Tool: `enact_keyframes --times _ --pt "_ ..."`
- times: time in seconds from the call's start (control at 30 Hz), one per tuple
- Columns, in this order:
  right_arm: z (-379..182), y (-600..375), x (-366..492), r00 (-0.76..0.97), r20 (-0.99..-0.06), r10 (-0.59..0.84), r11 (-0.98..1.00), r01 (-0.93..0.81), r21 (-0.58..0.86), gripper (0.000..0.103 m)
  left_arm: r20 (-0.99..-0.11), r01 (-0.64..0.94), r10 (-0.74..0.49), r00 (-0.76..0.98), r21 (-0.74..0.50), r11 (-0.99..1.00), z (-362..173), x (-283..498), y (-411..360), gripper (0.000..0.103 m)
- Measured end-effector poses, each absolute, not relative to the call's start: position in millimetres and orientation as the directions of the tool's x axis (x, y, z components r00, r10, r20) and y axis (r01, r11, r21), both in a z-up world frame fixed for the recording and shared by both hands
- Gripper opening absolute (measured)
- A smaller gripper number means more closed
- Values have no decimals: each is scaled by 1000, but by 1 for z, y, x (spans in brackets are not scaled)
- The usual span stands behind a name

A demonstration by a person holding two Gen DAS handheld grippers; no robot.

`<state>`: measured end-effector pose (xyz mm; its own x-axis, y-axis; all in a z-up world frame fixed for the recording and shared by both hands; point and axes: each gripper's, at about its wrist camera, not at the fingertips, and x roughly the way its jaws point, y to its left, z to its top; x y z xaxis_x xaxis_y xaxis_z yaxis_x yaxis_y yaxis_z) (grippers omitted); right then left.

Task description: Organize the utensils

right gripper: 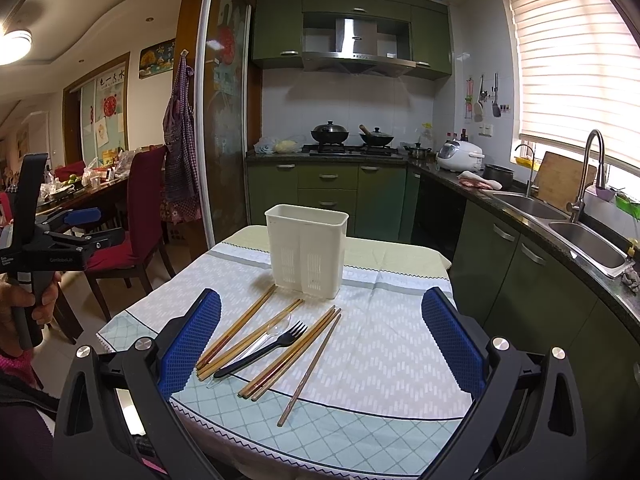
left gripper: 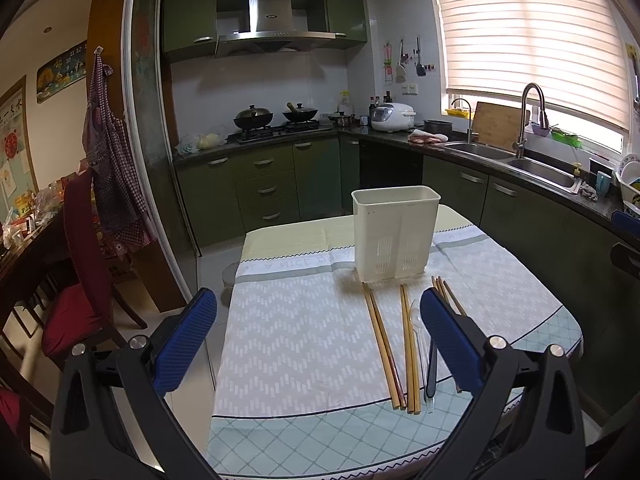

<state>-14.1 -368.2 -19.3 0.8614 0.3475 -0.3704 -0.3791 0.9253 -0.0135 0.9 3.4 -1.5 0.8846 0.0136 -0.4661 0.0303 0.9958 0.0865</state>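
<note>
Kitchen tabletop (right gripper: 400, 360) carries loose chopsticks (right gripper: 240, 330), a black fork (right gripper: 266, 348) and a clear spoon (right gripper: 262, 338) before the empty white caddy (right gripper: 306, 250). Both my left gripper (left gripper: 318, 340) and right gripper (right gripper: 320, 344) hang released, grasping nothing. Risk: thin, overlapping sticks could roll or scatter under a pinch, and the light caddy could tip.

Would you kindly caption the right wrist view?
Open right gripper above chopsticks, black fork before white holder.

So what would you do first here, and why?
Probably lower the right hand-held gripper onto the black fork: its jaws are open and empty, the fork lies on top of the chopsticks, and the white holder looks empty.
</note>
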Motion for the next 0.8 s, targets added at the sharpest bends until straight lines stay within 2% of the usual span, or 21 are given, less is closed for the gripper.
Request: enact_keyframes --times 0.33,0.8 --pt "-22 -363 -4 871 -392 295 945 -326 -14 99 -466 24 17 884 82 996 -3 1 5 97" --pt "-24 -358 -2 866 -404 293 946 -325 -11 99 -467 24 17 884 83 996 -5 2 7 97"
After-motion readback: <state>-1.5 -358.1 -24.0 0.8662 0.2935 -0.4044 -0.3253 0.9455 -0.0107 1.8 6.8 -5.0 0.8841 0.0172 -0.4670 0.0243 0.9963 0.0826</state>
